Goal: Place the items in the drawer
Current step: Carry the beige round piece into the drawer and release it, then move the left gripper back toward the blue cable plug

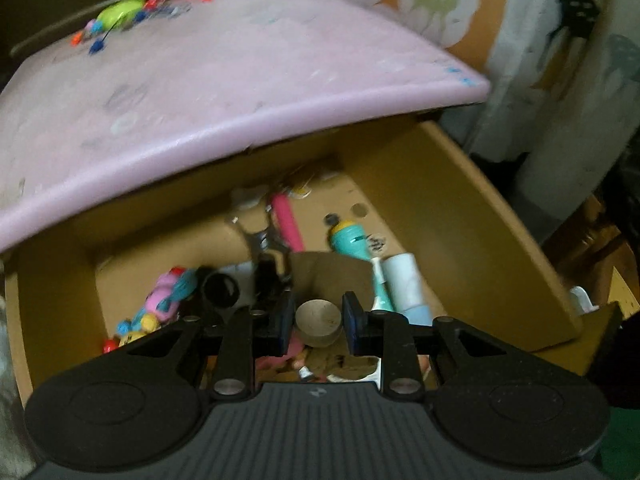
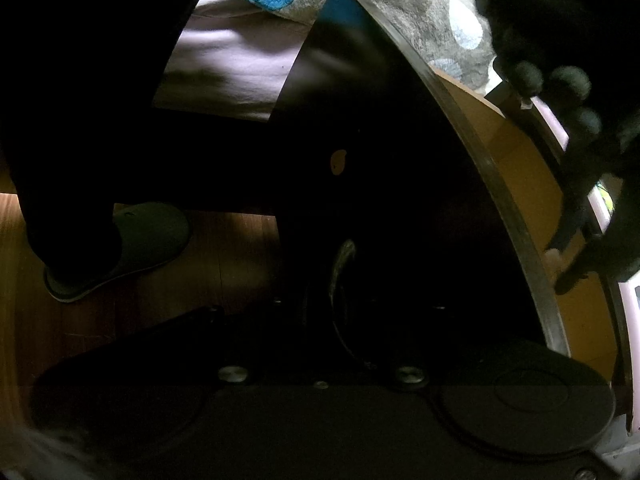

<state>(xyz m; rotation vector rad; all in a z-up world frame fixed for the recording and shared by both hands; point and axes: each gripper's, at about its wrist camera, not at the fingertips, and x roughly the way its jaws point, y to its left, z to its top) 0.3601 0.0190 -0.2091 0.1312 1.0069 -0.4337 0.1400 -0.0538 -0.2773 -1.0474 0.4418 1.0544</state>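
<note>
So the left gripper (image 1: 318,322) hangs right over the open drawer (image 1: 460,200) with its 2 fingers parted narrowly around a small beige bowl-shaped thing (image 1: 319,322). The pads sit just beside its rim on either side, and I can't tell if they're actually pinching it or if it already rests on the clutter below; my guess is this is the drop-off point. The drawer is pulled out from under the pink tabletop (image 1: 240,80), which overhangs the far half, so the near half is the only easy way in. Inside it's crowded: a piece of brown cardboard (image 1: 332,276) just beyond the bowl, a teal bottle (image 1: 350,240) and a white tube (image 1: 404,280) to the right, a pink stick (image 1: 286,220) farther back, colourful toys (image 1: 168,296) on the left. The right gripper's view is too dark to tell how its jaws stand; it faces the drawer's dark front (image 2: 380,160), with a slipper (image 2: 132,248) on the floor to the left.
</note>
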